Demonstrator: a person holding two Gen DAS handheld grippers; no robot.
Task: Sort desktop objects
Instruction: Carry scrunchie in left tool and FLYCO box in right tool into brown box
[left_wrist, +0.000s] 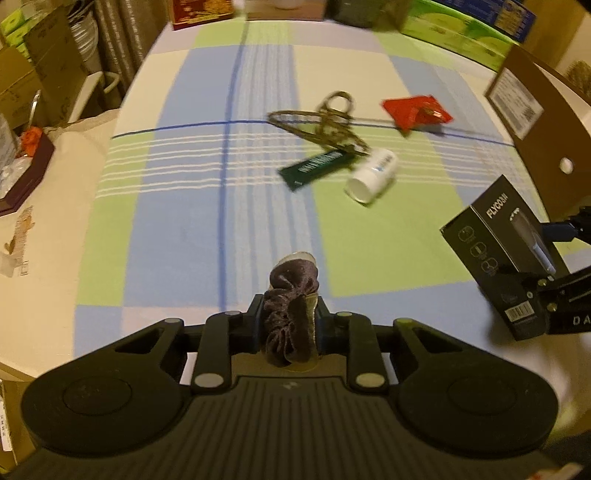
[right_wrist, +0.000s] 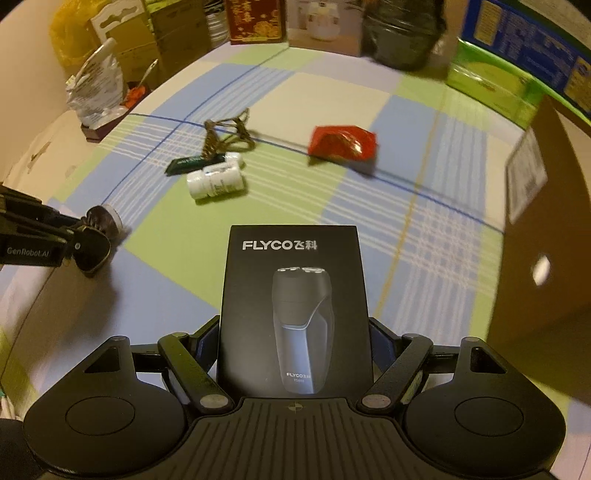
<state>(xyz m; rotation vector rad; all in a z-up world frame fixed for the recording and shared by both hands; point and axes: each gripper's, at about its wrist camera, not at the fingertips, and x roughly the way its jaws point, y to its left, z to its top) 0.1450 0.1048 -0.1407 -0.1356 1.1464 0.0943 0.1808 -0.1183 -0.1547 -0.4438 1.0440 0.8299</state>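
My left gripper (left_wrist: 290, 312) is shut on a brown velvet scrunchie (left_wrist: 291, 280), with a pale round rim showing at its far end; the right wrist view shows this gripper (right_wrist: 92, 236) low at the left. My right gripper (right_wrist: 295, 326) is shut on an upright black FLYCO shaver box (right_wrist: 295, 266), one jaw on each side. In the left wrist view the same box (left_wrist: 495, 240) stands tilted at the right. Ahead on the checked cloth lie a white bottle (left_wrist: 371, 175) on its side, a dark green packet (left_wrist: 317, 168), a tangled brass-coloured cord (left_wrist: 325, 118) and a red packet (left_wrist: 415, 110).
A brown cardboard box (left_wrist: 535, 122) with a label stands at the table's right edge. Along the far edge are a red box (right_wrist: 255, 18), a dark bag (right_wrist: 402, 33) and green cartons (right_wrist: 491, 85). Cardboard boxes and clutter (left_wrist: 33, 85) crowd the left side.
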